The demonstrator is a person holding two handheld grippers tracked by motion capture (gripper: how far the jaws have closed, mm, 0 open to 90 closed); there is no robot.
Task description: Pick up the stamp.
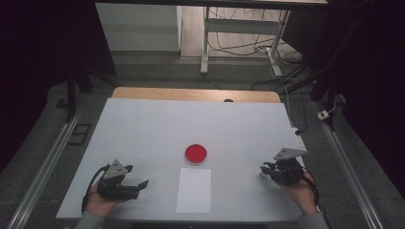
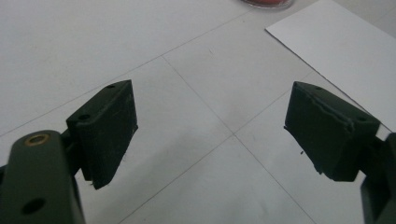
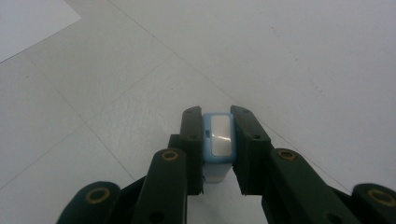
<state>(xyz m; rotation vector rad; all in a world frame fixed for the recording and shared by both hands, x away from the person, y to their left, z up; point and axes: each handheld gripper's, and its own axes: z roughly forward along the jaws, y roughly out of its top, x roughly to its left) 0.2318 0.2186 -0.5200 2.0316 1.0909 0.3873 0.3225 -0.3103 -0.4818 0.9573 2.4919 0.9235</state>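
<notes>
A lab: white-topped table [image 1: 143, 124], dark curtains, desk frame with dangling cables [image 1: 239, 45].

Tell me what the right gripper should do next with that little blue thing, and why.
Probably carry it left toward the white sheet and the red ink pad. The right gripper is shut on the small blue stamp, well right of both. The left gripper is open, holding nothing.

Open tabletop [image 1: 143, 129] — red dish [image 1: 196, 153] mid-table
</notes>
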